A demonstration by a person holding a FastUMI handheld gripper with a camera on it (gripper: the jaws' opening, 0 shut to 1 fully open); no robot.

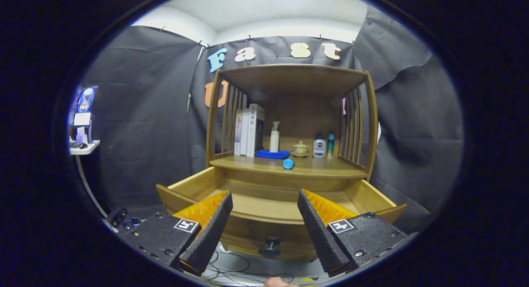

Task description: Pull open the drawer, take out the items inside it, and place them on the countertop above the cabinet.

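A wooden cabinet stands ahead with its drawer (pixel 188 183) pulled out toward me. The drawer's floor shows bare wood between my fingers; its dark knob (pixel 269 246) sits low on the front panel. On the countertop (pixel 322 168) above the drawer lies a small blue round item (pixel 288 164) near the front edge. My gripper (pixel 264 202) hovers over the drawer's front with its fingers wide apart and nothing between them.
Further back on the countertop stand several books (pixel 249 130), a white pump bottle (pixel 274 137) on a blue cloth (pixel 272 154), a small lidded jar (pixel 300 149) and two bottles (pixel 323 146). Slatted sides and a top shelf enclose it. Cables (pixel 231 266) lie on the floor below.
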